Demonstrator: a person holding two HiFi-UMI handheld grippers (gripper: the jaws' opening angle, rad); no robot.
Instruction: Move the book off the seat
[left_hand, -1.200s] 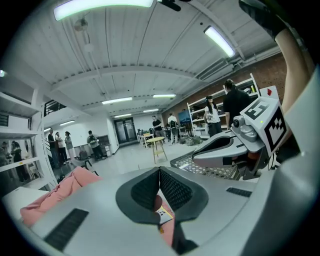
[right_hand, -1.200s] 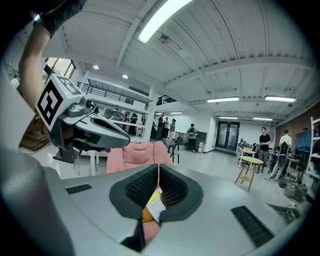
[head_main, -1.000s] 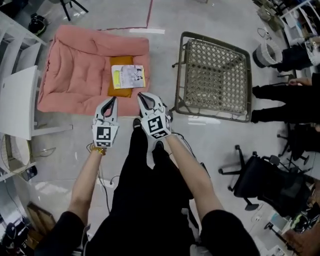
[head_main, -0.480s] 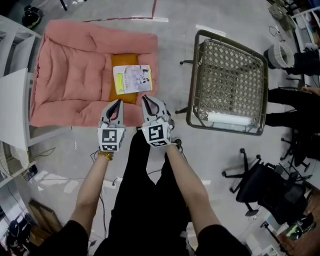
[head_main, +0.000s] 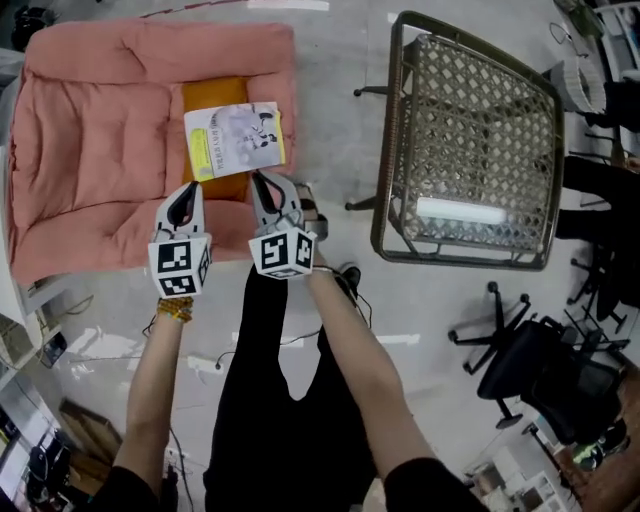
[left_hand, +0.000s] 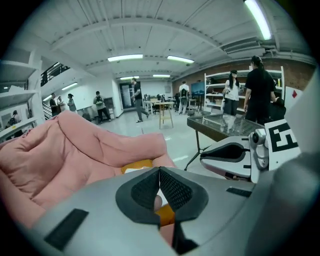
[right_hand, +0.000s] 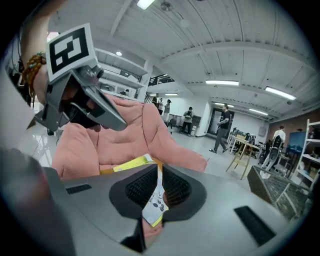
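Grey floor, pink seat: book lay on orange pad, just past tips of left gripper and right gripper; all 4 fingers pressed together, gripping nothing.

— What's worn?
— Black short sleeves, black trousers, a beaded bracelet on the left wrist.
— The left gripper and right gripper?
— Pale grey shells, black ribbed pads, 1 white cube each with black square markers.
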